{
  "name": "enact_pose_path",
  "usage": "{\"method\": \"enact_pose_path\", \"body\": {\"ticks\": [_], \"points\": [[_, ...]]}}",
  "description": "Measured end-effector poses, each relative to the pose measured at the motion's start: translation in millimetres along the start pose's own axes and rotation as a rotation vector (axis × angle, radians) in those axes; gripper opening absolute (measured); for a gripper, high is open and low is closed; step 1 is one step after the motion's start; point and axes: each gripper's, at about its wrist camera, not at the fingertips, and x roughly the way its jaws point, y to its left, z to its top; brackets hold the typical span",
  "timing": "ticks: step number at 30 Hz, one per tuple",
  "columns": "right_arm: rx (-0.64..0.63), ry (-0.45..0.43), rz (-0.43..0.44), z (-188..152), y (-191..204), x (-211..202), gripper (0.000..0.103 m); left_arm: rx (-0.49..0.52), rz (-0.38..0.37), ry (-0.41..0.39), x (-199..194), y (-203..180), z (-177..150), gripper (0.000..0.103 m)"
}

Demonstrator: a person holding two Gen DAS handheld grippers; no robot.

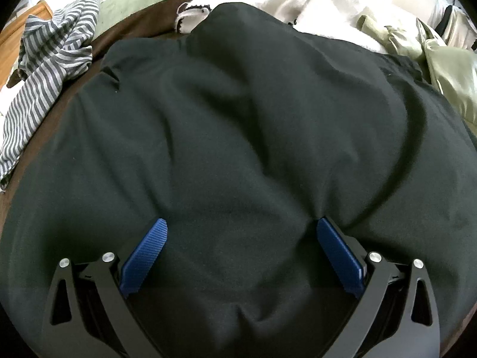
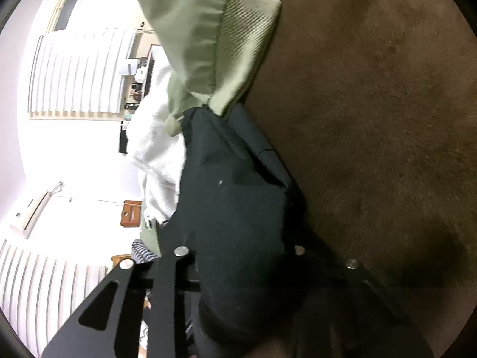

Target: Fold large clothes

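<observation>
A large black garment [image 1: 238, 125] lies spread and wrinkled over a brown bed cover. My left gripper [image 1: 241, 232] is open, its blue pads [image 1: 146, 256] wide apart and pressing down on the black cloth near its front part. In the right wrist view the camera is rolled sideways. The black garment [image 2: 235, 217] bunches between the arms of my right gripper [image 2: 238, 253]. Its fingertips are hidden under the cloth, so its grip cannot be read.
A grey striped garment [image 1: 50, 59] lies at the left on the brown cover [image 1: 134, 26]. An olive-green jacket [image 1: 441, 59] lies at the right, also in the right wrist view [image 2: 214, 44]. White fleece [image 1: 298, 0] lies behind. The brown cover [image 2: 387, 119] fills the right side.
</observation>
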Motion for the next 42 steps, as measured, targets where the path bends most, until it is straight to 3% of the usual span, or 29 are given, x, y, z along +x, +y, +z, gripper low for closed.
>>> {"method": "enact_pose_path", "body": {"ticks": [14, 24, 28, 32, 35, 39, 42], "points": [[-0.319, 0.029, 0.048, -28, 129, -9, 0.025, -0.003, 0.016, 0.045, 6, 0, 6, 0.098], [-0.572, 0.093, 0.066, -95, 231, 24, 0.025, 0.006, 0.014, 0.073, 9, -1, 13, 0.098], [-0.627, 0.135, 0.075, -119, 252, 46, 0.025, 0.010, 0.011, 0.079, 8, -1, 13, 0.098], [-0.664, 0.106, 0.043, -130, 266, 55, 0.025, -0.009, 0.003, 0.102, 4, 4, 16, 0.096], [-0.636, 0.087, 0.045, -131, 271, 53, 0.025, -0.025, -0.024, 0.066, -16, 20, 21, 0.096], [-0.711, 0.115, 0.038, -143, 287, 57, 0.025, -0.067, 0.002, -0.008, -59, 61, 23, 0.097], [-0.767, 0.148, 0.027, -161, 302, 68, 0.025, -0.096, 0.042, 0.005, -74, 94, 13, 0.097]]}}
